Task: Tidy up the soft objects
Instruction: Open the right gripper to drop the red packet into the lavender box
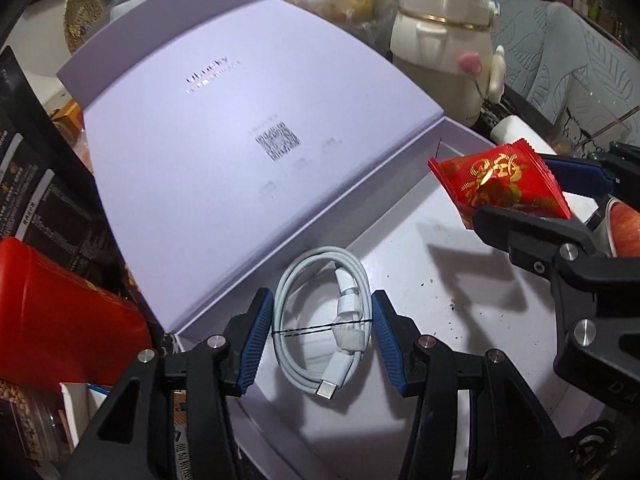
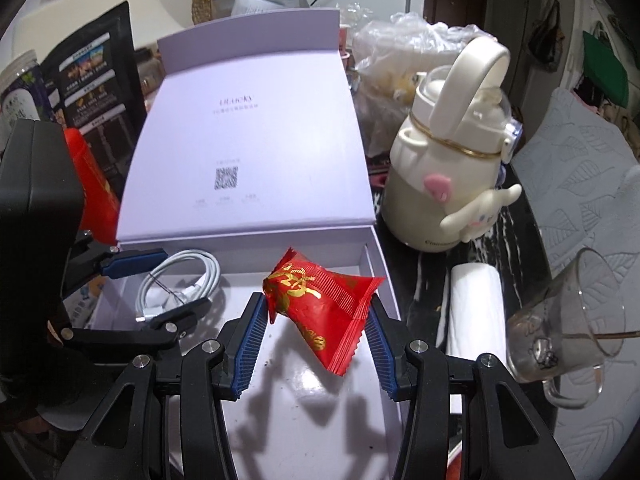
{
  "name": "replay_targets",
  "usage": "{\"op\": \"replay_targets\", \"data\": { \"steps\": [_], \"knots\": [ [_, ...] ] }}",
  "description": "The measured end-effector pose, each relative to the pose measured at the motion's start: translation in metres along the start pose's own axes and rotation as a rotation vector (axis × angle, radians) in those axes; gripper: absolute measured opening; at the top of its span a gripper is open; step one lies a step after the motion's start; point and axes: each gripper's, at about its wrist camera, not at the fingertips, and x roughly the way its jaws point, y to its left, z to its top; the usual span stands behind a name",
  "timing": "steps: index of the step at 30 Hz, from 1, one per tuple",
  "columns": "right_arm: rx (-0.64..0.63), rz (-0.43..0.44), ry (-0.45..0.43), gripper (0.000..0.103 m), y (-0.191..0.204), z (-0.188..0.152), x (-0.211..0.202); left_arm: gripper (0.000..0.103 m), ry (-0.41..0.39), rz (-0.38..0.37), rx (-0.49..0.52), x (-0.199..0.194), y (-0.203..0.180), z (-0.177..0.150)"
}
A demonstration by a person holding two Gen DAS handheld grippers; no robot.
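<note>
An open lilac box (image 1: 404, 216) stands with its lid (image 1: 224, 152) propped up behind it; the box also shows in the right wrist view (image 2: 384, 264). My left gripper (image 1: 322, 334) is shut on a coiled white USB cable (image 1: 320, 304) and holds it inside the box at its left end; the cable also shows in the right wrist view (image 2: 184, 284). My right gripper (image 2: 316, 328) is shut on a red and gold snack packet (image 2: 316, 300) and holds it over the box's right part. The packet also shows in the left wrist view (image 1: 500, 180).
A cream character water bottle (image 2: 444, 176), a white roll (image 2: 474, 308) and a tipped glass mug (image 2: 572, 320) lie right of the box. A red tin (image 1: 60, 312), black packaging (image 2: 96, 80) and a jar (image 2: 20, 92) crowd the left. Plastic bags (image 2: 400, 48) sit behind.
</note>
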Motion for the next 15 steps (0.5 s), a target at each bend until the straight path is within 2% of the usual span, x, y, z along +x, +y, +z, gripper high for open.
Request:
{"op": "replay_targets", "data": {
  "steps": [8,15],
  "knots": [
    [0.014,0.017,0.033,0.05,-0.001,0.001,0.015,0.05,0.06,-0.023,-0.008,0.024,-0.003,-0.001],
    [0.024,0.005,0.043,0.054,0.0,0.004,0.022,0.05,0.059,-0.02,-0.002,0.03,-0.005,0.0]
  ]
}}
